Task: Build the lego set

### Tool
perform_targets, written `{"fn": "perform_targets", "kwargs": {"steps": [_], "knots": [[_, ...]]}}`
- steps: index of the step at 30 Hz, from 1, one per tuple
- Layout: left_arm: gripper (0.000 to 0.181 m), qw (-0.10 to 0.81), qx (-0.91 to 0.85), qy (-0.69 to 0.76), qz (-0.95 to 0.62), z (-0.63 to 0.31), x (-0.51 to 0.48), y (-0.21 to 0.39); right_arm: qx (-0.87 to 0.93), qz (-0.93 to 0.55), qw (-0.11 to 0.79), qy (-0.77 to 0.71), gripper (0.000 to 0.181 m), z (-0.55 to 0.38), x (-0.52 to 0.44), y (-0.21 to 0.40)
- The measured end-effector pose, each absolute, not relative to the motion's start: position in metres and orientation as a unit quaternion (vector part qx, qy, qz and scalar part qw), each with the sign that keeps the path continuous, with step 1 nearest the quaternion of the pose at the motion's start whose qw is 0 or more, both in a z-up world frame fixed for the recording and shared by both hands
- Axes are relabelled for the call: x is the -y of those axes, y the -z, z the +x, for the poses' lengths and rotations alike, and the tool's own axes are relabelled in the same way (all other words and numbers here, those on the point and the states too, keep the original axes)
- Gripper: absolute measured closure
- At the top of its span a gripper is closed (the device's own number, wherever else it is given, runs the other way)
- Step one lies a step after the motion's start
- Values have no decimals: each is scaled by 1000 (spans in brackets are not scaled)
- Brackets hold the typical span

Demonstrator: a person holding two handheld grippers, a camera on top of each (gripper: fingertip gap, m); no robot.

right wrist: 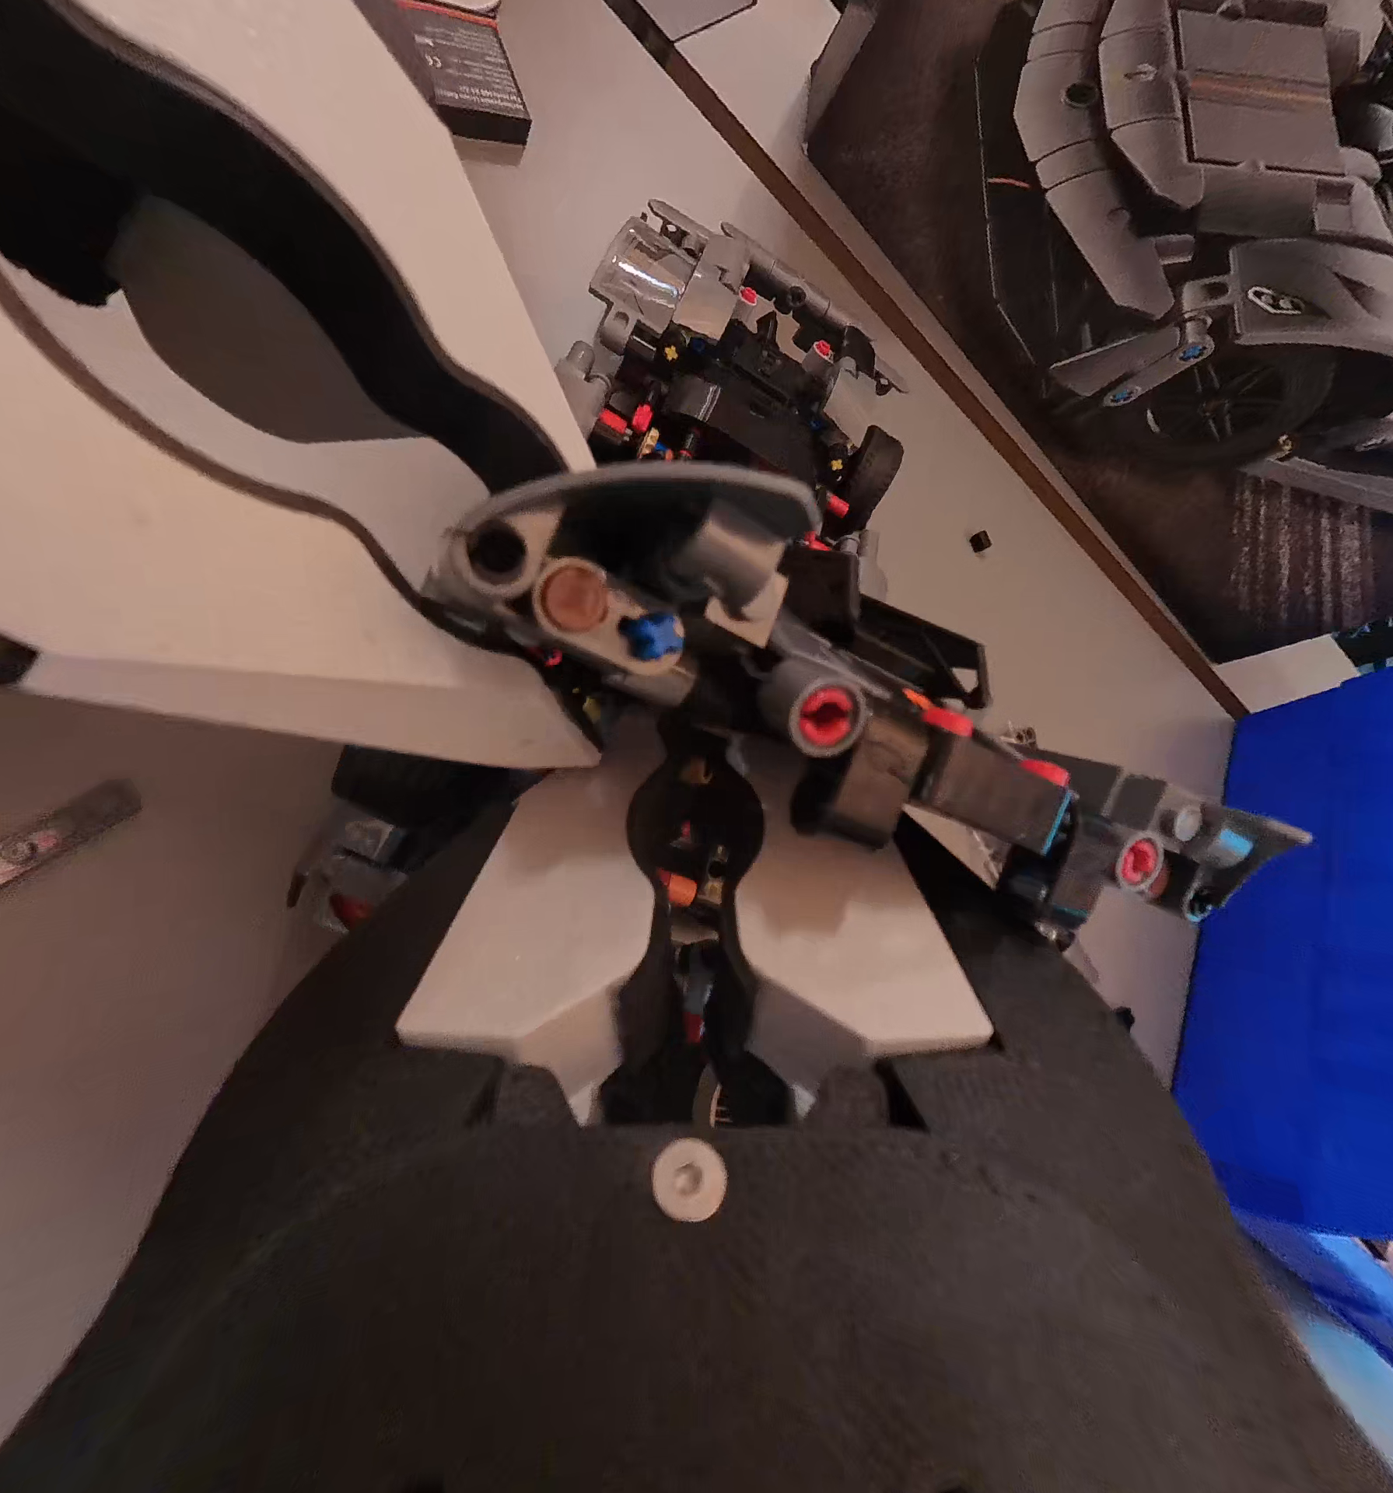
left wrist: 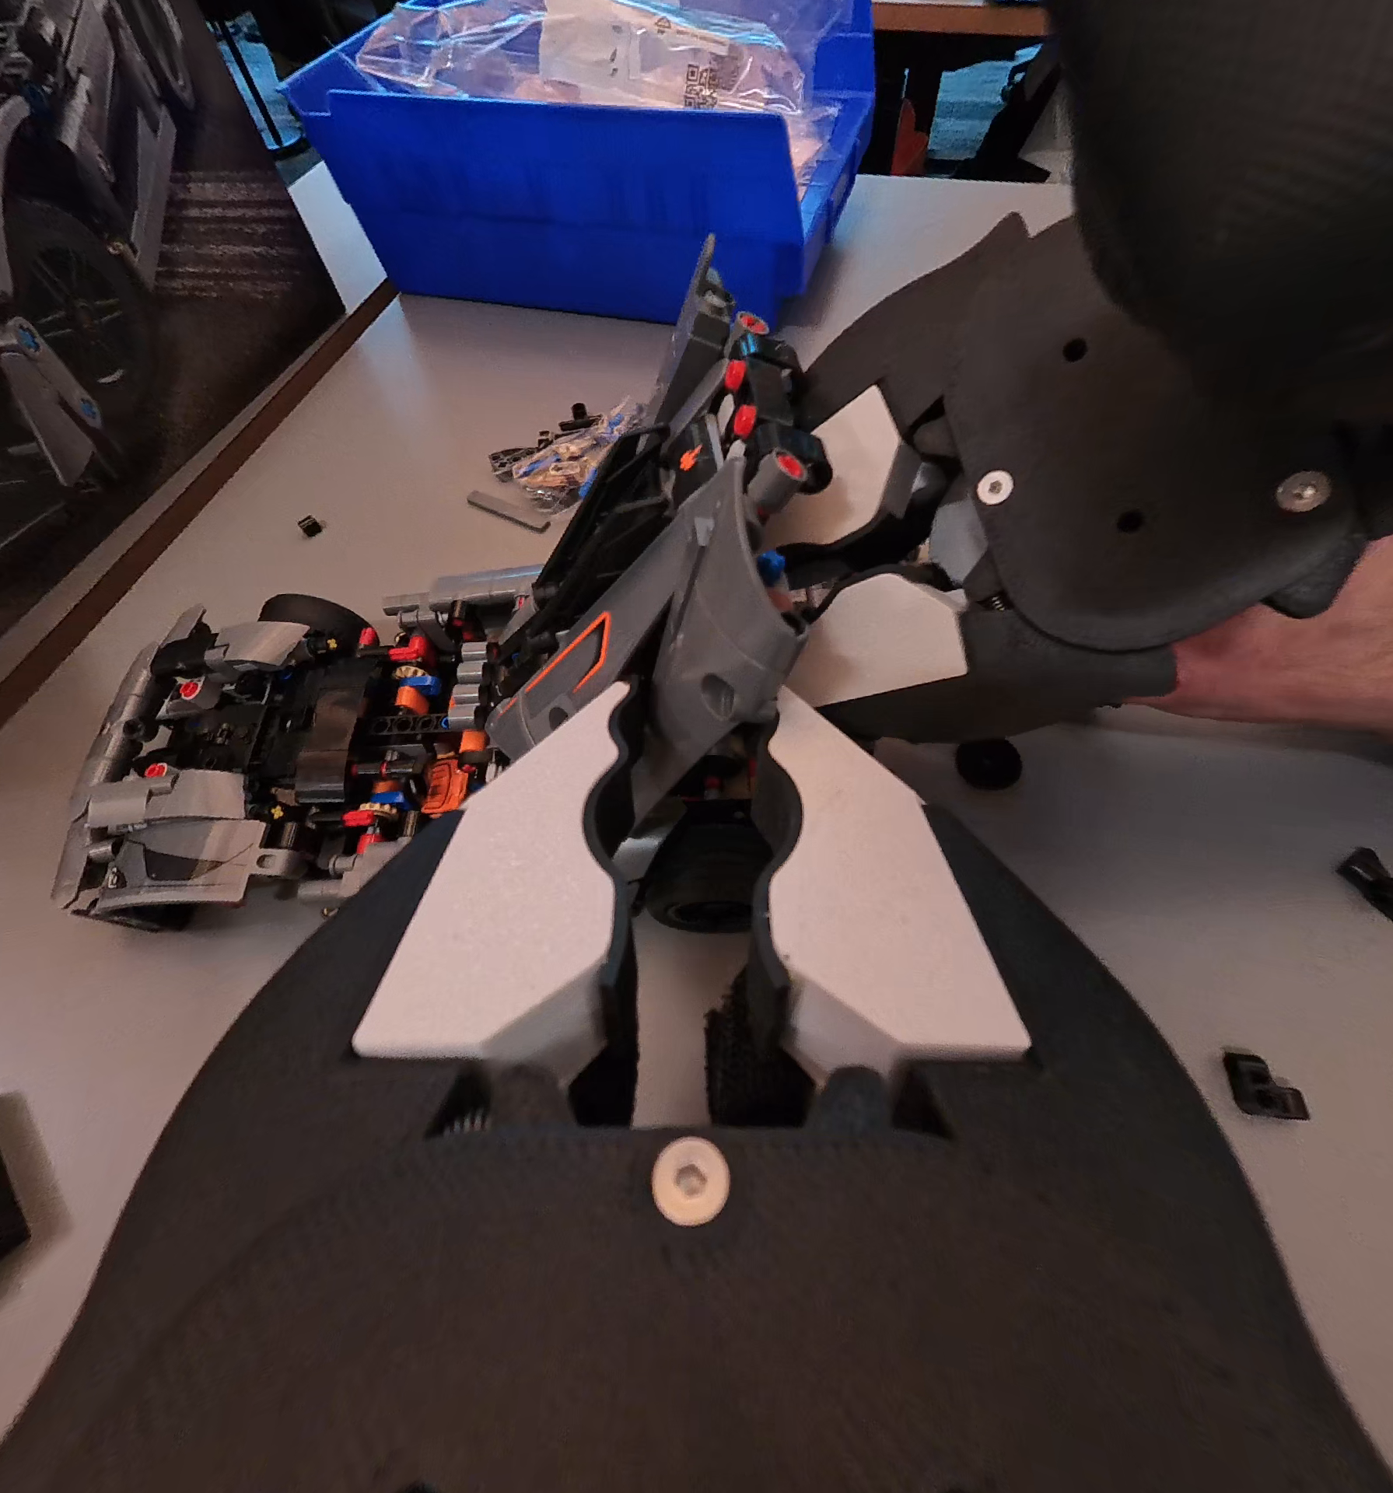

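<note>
A grey, black and orange Lego car [left wrist: 273, 743] lies on the white table [left wrist: 151, 1050], nose to the left. Its rear body section [left wrist: 701, 565], with grey panels and red pins, is tilted up off the chassis. My left gripper [left wrist: 701, 703] is shut on a grey curved panel of that section. It also shows in the right wrist view [right wrist: 499, 541], clamping the same panel [right wrist: 636, 493]. My right gripper [right wrist: 693, 767] comes from the right [left wrist: 830, 549], its fingers closed around the section's underside near a blue pin [right wrist: 652, 634].
A blue bin [left wrist: 580, 202] of plastic bags stands behind the car. The set's box [left wrist: 71, 323] leans at the left. A bag of loose parts [left wrist: 563, 460], small black pieces [left wrist: 1376, 885] [left wrist: 1262, 1082] and a black wheel [left wrist: 988, 759] lie on the table. A hand [left wrist: 1323, 646] holds the right gripper. The grippers' ends are close to 5 cm from one another.
</note>
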State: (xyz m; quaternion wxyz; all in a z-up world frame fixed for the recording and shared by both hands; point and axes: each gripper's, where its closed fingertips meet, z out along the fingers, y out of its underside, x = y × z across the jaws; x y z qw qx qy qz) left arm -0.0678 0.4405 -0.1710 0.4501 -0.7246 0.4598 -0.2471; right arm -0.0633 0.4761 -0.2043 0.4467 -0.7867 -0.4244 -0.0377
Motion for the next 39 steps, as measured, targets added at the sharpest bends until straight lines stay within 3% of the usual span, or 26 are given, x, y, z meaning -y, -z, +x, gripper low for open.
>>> {"fn": "perform_targets", "kwargs": {"steps": [23,39], "knots": [[159,435,-393,336,-737,-82,-457,166,416,-749,500,-126,181,-22,-435,187],[158,437,-406,313,-739,-84,-458,168,400,-746,514,-134,181,-17,-431,175]]}}
